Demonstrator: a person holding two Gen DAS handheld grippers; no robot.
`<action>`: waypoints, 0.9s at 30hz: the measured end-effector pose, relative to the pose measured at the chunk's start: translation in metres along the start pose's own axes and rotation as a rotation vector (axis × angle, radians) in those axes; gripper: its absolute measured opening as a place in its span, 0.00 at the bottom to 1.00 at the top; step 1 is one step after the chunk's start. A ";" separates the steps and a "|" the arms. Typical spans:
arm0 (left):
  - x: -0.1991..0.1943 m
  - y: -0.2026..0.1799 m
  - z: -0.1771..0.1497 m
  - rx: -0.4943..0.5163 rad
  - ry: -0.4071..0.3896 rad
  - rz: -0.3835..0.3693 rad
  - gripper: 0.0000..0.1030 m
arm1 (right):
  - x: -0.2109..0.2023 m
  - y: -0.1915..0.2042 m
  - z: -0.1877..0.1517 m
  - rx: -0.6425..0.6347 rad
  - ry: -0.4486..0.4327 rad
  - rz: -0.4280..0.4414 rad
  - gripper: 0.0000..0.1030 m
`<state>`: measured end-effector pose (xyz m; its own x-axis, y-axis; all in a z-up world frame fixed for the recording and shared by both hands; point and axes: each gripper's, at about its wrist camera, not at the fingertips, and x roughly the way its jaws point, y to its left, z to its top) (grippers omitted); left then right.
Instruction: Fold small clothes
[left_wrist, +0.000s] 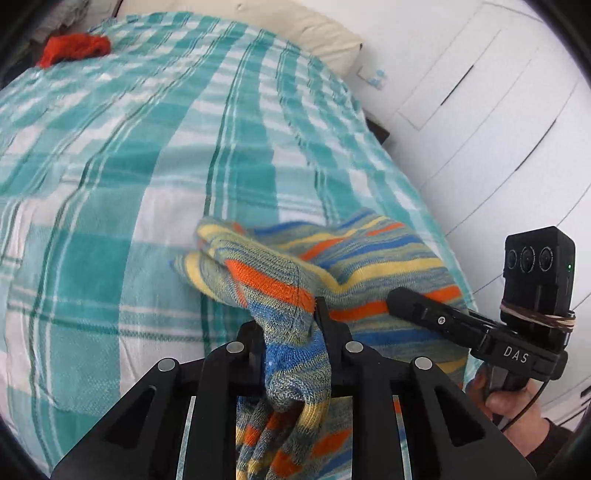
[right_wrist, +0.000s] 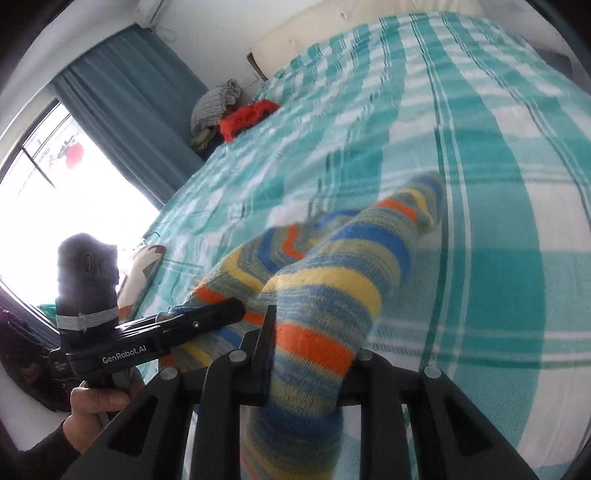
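**Striped sock held between both claws**

The left claw (left_wrist: 291, 325) pinches the striped sock (left_wrist: 332, 266), and the right claw (right_wrist: 310, 354) clamps its other end. The sock stretches between them over the checked bedspread (left_wrist: 147, 166).

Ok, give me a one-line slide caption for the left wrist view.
Left gripper and right gripper both pinch a striped knitted sock above the teal checked bedspread.

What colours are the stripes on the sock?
Orange, yellow and blue stripes on the sock, clearest in the right wrist view.
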<state>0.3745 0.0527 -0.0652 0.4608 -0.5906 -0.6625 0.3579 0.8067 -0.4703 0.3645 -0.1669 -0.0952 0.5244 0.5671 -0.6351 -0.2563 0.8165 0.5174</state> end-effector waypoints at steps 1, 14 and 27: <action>-0.010 -0.010 0.011 0.013 -0.025 -0.014 0.19 | -0.012 0.008 0.013 -0.021 -0.027 0.007 0.22; 0.019 -0.017 -0.102 0.058 0.173 0.188 0.65 | -0.078 -0.052 -0.025 0.067 0.084 -0.168 0.72; -0.117 -0.141 -0.155 0.463 -0.088 0.787 0.98 | -0.203 0.008 -0.156 -0.037 0.022 -0.512 0.97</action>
<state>0.1441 0.0117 -0.0117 0.7627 0.1113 -0.6370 0.1956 0.8992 0.3913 0.1292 -0.2580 -0.0518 0.5732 0.0952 -0.8139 0.0005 0.9932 0.1165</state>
